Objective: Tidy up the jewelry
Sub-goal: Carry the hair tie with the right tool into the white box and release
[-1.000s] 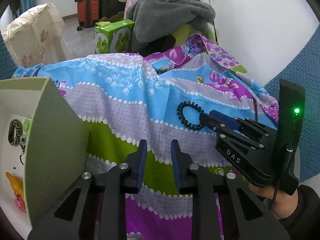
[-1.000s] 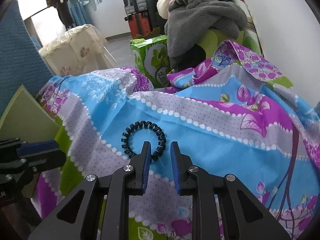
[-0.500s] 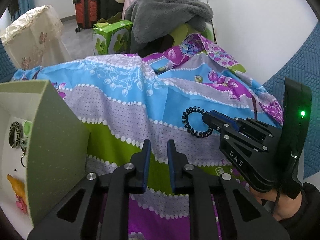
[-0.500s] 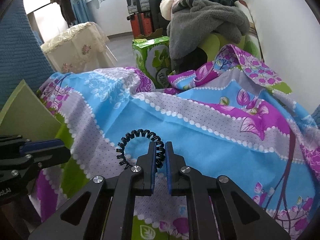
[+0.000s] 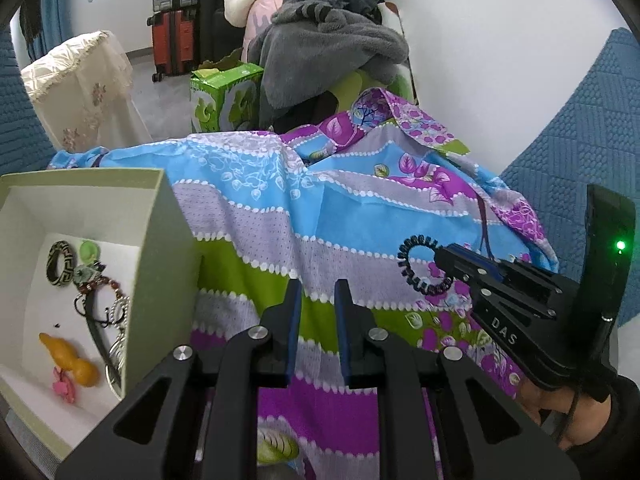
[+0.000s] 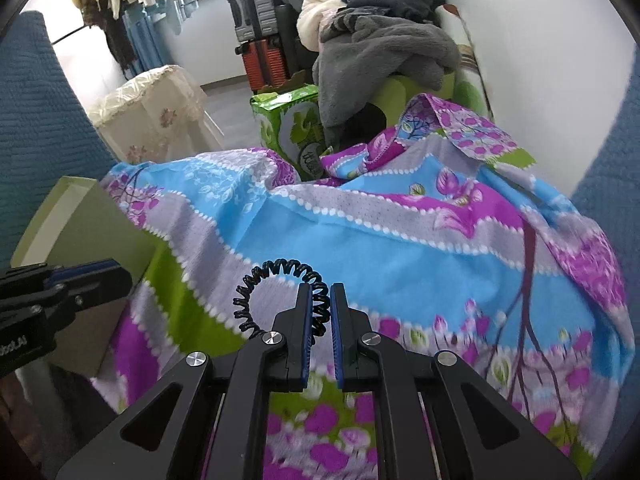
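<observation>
My right gripper (image 6: 319, 312) is shut on a black spiral hair tie (image 6: 264, 280) and holds it lifted above the patterned cloth (image 6: 400, 240). In the left wrist view the hair tie (image 5: 416, 276) hangs from the right gripper's (image 5: 440, 254) tip at the right. My left gripper (image 5: 314, 312) has its jaws a small gap apart with nothing between them, above the cloth (image 5: 280, 232). A green open box (image 5: 160, 248) at the left holds a patterned ring (image 5: 59, 262), a beaded bracelet (image 5: 100, 284), a yellow piece (image 5: 72, 360) and a pink piece (image 5: 64, 388).
Behind the cloth stand a green carton (image 5: 224, 96), a pile of grey clothes (image 5: 320, 48), suitcases (image 5: 176, 20) and a lace-covered stand (image 5: 80, 84). Blue quilted fabric (image 5: 580, 128) rises at the right. The box (image 6: 80, 216) also shows at the left of the right wrist view.
My right gripper shut on the hair tie and lifted it off the cloth. My left gripper drew back and up, so more of the box's inside shows.
</observation>
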`<state>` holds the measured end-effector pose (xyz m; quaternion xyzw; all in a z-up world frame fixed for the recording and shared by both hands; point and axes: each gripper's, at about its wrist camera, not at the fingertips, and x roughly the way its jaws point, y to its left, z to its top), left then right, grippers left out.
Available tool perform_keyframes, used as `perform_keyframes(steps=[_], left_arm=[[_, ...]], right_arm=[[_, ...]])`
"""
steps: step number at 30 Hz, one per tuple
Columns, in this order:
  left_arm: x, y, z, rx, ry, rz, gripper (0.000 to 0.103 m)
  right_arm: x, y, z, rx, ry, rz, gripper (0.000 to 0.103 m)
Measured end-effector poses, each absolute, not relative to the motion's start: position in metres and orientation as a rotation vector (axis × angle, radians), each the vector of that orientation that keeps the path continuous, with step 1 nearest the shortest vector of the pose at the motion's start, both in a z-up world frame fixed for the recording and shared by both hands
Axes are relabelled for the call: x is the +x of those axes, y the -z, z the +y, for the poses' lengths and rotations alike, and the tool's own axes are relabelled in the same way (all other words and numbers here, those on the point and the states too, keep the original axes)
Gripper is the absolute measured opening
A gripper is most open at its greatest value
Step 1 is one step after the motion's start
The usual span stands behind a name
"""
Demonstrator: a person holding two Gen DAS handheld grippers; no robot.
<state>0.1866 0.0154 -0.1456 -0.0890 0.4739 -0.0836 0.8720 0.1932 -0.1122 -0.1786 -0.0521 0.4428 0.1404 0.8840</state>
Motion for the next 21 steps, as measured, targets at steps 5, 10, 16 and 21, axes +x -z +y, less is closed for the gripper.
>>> perform_keyframes(steps=[5, 10, 16, 21], left_arm=[[0.169, 0.136, 0.017, -0.181, 0.189, 0.981, 0.017], [0.156, 0.125, 0.017, -0.174, 0.204, 0.965, 0.017], [0.143, 0.092, 0.023, -0.166, 0.207, 0.901, 0.017], [0.139, 0.061, 0.033, -0.166, 0.189, 0.849, 0.017]], right_arm=[[0.166, 0.166, -0.113, -0.099, -0.279, 0.921, 0.007], [0.141, 0.153, -0.113, -0.095, -0.266, 0.91, 0.007], [0.131, 0.123, -0.107, -0.093, -0.268, 0.851, 0.007], [0.129, 0.087, -0.098, -0.1, -0.285, 0.794, 0.007]])
